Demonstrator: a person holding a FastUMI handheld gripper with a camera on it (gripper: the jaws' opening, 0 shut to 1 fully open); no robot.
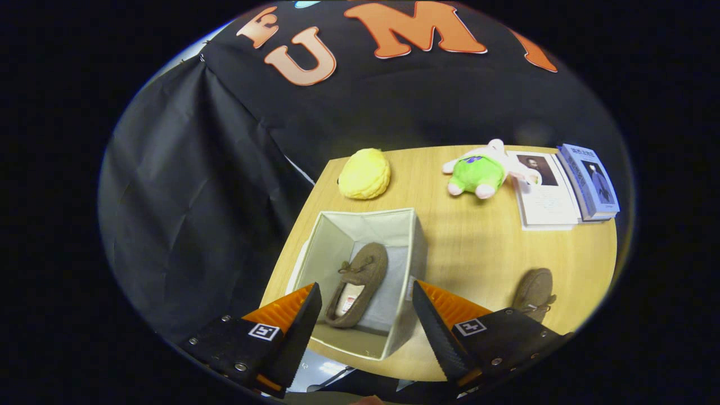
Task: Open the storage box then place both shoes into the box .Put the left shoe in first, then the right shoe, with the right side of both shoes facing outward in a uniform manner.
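The storage box (360, 270) is a pale grey-beige fabric cube, open on top, sitting near the corner of the wooden table (478, 253). One brown moccasin-style shoe (357, 284) already lies inside it on the box floor — fuzzy suede look, little bow on the vamp, light lining showing at the opening. The second shoe (534, 292), same brown, sits out on the table off to the right of the box, partly hidden behind the right finger.

The gripper (365, 315) hangs above the near edge of the box with its fingers spread wide and nothing between them — the boxed shoe shows through the gap.

Further back on the table: a yellow round plush (364, 173), a green-and-white stuffed toy (484, 170), and books (568, 188) by the far right edge. Black cloth walls surround the booth.
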